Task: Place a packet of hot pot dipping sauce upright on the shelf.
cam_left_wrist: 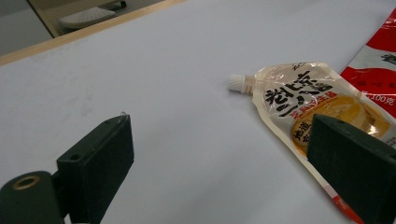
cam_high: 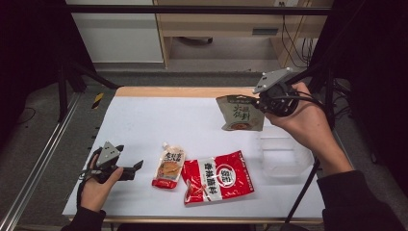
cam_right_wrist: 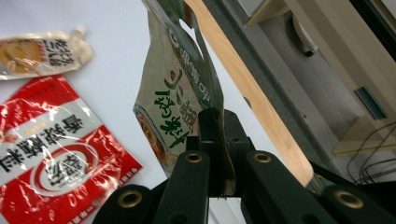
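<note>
Right gripper point(cam_high: 262, 103), raised above the table's far right, has its jaws pressed together on the edge of a green pouch point(cam_high: 239, 113), which hangs clear of the white table point(cam_high: 144, 120), apparently for transfer. Directly below sits a clear plastic container point(cam_high: 284, 156), seemingly empty. Left gripper point(cam_high: 137, 167) rests low, jaws spread, facing a spouted sauce pouch point(cam_high: 169, 167) beside a red packet point(cam_high: 217, 177).

A white table point(cam_high: 144, 120) with a light wood edge point(cam_high: 183, 91) stands on a grey floor point(cam_high: 53, 144). Behind it is a pale wood desk point(cam_high: 216, 24) and a white cabinet point(cam_high: 115, 33). Black cables point(cam_high: 293, 43) hang by the desk. The sides are dark.
</note>
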Demonstrator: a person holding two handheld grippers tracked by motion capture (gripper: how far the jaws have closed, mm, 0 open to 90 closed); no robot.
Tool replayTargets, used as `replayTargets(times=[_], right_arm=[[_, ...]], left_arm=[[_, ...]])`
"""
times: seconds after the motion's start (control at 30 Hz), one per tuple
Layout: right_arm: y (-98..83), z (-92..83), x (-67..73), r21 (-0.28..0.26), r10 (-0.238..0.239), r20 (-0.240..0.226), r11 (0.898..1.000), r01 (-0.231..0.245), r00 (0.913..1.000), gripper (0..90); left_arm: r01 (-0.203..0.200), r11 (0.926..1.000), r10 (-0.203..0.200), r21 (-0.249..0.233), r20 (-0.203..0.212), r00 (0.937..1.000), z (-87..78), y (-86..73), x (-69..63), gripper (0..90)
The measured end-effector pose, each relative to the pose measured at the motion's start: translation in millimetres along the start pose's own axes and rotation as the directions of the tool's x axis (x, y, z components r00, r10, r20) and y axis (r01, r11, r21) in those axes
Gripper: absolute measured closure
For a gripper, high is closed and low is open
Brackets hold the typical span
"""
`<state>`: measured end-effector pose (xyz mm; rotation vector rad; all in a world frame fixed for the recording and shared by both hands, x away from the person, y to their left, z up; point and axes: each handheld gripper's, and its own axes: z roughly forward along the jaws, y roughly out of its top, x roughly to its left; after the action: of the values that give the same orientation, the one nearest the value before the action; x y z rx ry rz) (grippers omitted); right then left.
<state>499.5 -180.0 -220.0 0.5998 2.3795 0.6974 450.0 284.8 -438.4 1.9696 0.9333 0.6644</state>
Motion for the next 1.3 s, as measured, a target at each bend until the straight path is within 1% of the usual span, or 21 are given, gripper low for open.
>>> replayTargets(times=[0.03,0.07,0.1,0.13,0.2,0.27,0.33,0.37,0.43,0.47,0.53,0.57,0.6,0.7,0.8,0.9,1.07,1.23,1.3], right_arm=[[-1.8,-0.8,-2.9,0.003,-0.002,0.004,1.000,0.002,1.0000,90.0],[-1.8,-0.8,-2.9,0.003,-0.002,0.004,1.000,0.002,1.0000,90.0],[-6.3,-1.9,-9.1,0.006,0.006,0.014,1.000,-0.006,0.9999,90.0],[-7.9,-2.3,-11.1,0.008,0.012,0.018,1.000,-0.012,0.9998,90.0],[-12.7,-4.2,-16.9,0.006,0.026,0.024,1.000,-0.027,0.9994,90.0],[-17.9,-5.7,-21.9,0.007,0.035,0.034,0.999,-0.035,0.9988,90.0],[-22.8,-7.0,-27.2,0.010,0.043,0.048,0.999,-0.043,0.9979,90.0],[-24.6,-7.5,-29.2,0.010,0.048,0.052,0.999,-0.048,0.9975,90.0],[-30.1,-7.9,-34.8,0.007,0.063,0.063,0.998,-0.063,0.9960,90.0],[-32.4,-7.9,-36.8,0.006,0.069,0.067,0.998,-0.069,0.9953,90.0],[-36.9,-7.4,-41.0,0.002,0.080,0.072,0.997,-0.080,0.9942,90.0],[-38.4,-7.3,-42.4,0.000,0.083,0.072,0.997,-0.083,0.9940,90.0],[-40.5,-7.4,-44.6,0.000,0.088,0.075,0.996,-0.089,0.9932,90.0],[-44.5,-7.0,-48.6,-0.008,0.099,0.084,0.995,-0.099,0.9915,90.0],[-47.1,-6.2,-51.7,-0.012,0.104,0.088,0.995,-0.104,0.9906,90.0],[-51.9,-3.9,-57.2,-0.026,0.123,0.094,0.992,-0.121,0.9879,90.0],[-57.6,0.4,-62.6,-0.020,0.129,0.103,0.992,-0.128,0.9863,90.0],[-64.0,1.7,-65.8,-0.030,0.138,0.107,0.990,-0.136,0.9845,90.0],[-69.7,1.8,-68.0,-0.038,0.151,0.113,0.988,-0.147,0.9821,90.0]], left_arm=[[0.000,1.0000,0.000,-0.002,-0.009,1.0000,0.2,0.8,-0.6,7.6],[0.000,1.0000,0.000,-0.002,-0.009,1.0000,0.2,0.8,-0.6,7.6],[0.004,0.9999,-0.005,-0.016,-0.033,0.9994,1.1,2.4,-0.3,7.6],[0.007,0.9996,-0.008,-0.026,-0.045,0.9990,1.1,3.1,0.3,7.6],[0.010,0.9992,-0.012,-0.039,-0.061,0.9981,0.0,3.7,2.3,7.6],[0.013,0.9992,-0.016,-0.039,-0.070,0.9974,-0.5,2.8,4.1,7.6],[0.024,0.9987,-0.028,-0.045,-0.087,0.9958,-2.2,2.1,7.1,7.6],[0.037,0.9979,-0.042,-0.053,-0.091,0.9950,-3.5,1.8,9.2,7.6],[0.050,0.9973,-0.055,-0.055,-0.095,0.9940,-4.2,0.5,11.8,7.6],[0.050,0.9974,-0.055,-0.052,-0.097,0.9938,-4.0,-0.1,12.5,7.6],[0.032,0.9987,-0.035,-0.039,-0.101,0.9942,-4.3,-0.3,14.9,7.6],[0.009,0.9995,-0.013,-0.031,-0.121,0.9926,-5.3,0.2,16.8,7.6],[0.004,0.9996,-0.008,-0.030,-0.129,0.9916,-6.3,-0.1,18.9,7.5],[0.035,0.9989,-0.038,-0.032,-0.124,0.9916,-7.1,-3.3,25.4,7.5],[0.048,0.9983,-0.052,-0.031,-0.126,0.9906,-6.9,-4.3,27.1,7.5],[0.037,0.9992,-0.039,-0.016,-0.123,0.9917,-4.7,-4.2,24.8,7.4],[0.034,0.9994,-0.035,-0.010,-0.124,0.9917,-3.4,-4.2,23.4,7.3],[0.048,0.9988,-0.049,-0.010,-0.122,0.9912,-3.4,-6.0,25.6,7.3],[0.052,0.9986,-0.053,-0.007,-0.120,0.9914,-2.9,-6.9,27.4,7.3]])
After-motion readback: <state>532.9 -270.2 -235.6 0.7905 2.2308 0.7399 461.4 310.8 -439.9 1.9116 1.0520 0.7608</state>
